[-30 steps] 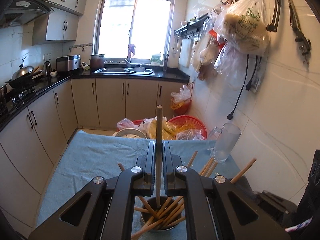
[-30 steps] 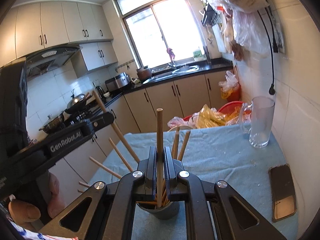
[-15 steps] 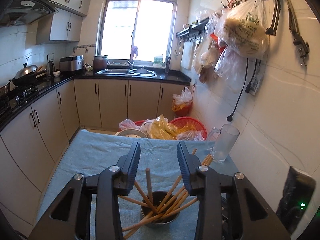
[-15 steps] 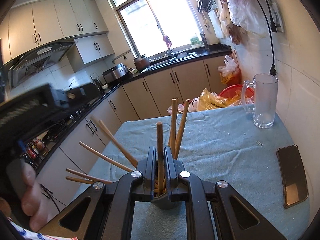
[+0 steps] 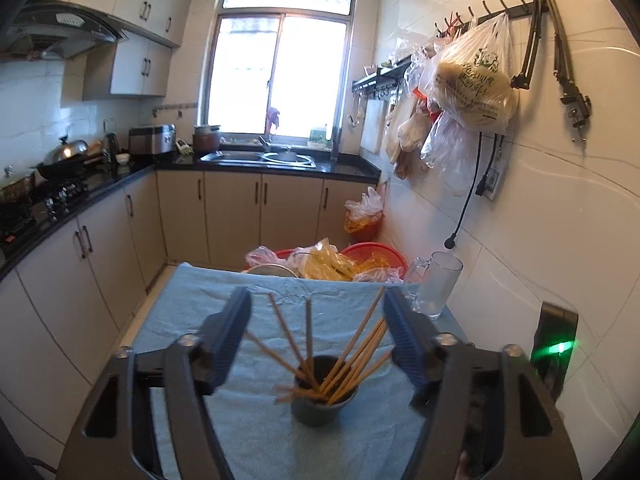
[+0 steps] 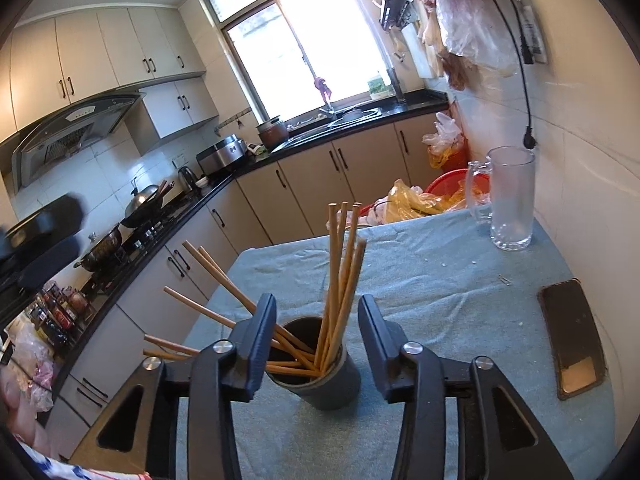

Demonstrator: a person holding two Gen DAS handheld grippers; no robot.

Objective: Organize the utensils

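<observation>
A dark round cup (image 5: 323, 399) (image 6: 320, 372) stands on the blue cloth (image 5: 256, 432) (image 6: 432, 280), holding several wooden chopsticks (image 5: 352, 352) (image 6: 340, 276) that fan out of it. My left gripper (image 5: 316, 308) sits back from the cup, its jaws opening wide, nothing between the pads. My right gripper (image 6: 318, 312) hovers just above the cup's rim, its jaws opening; the chopsticks rise through the gap but the pads do not press on them. A blurred dark shape at the left edge of the right wrist view is the left gripper (image 6: 40, 232).
A glass mug (image 5: 436, 288) (image 6: 508, 200) stands at the cloth's far right by the tiled wall. A phone (image 6: 574, 336) lies on the cloth to the right. Red baskets with plastic bags (image 5: 336, 262) sit beyond the table's far edge. Cabinets run along the left.
Both grippers were shut on a single chopstick over the cup; both have let go and stand open. The chopsticks dropped into the cup. My left gripper has drawn back from the cup.
</observation>
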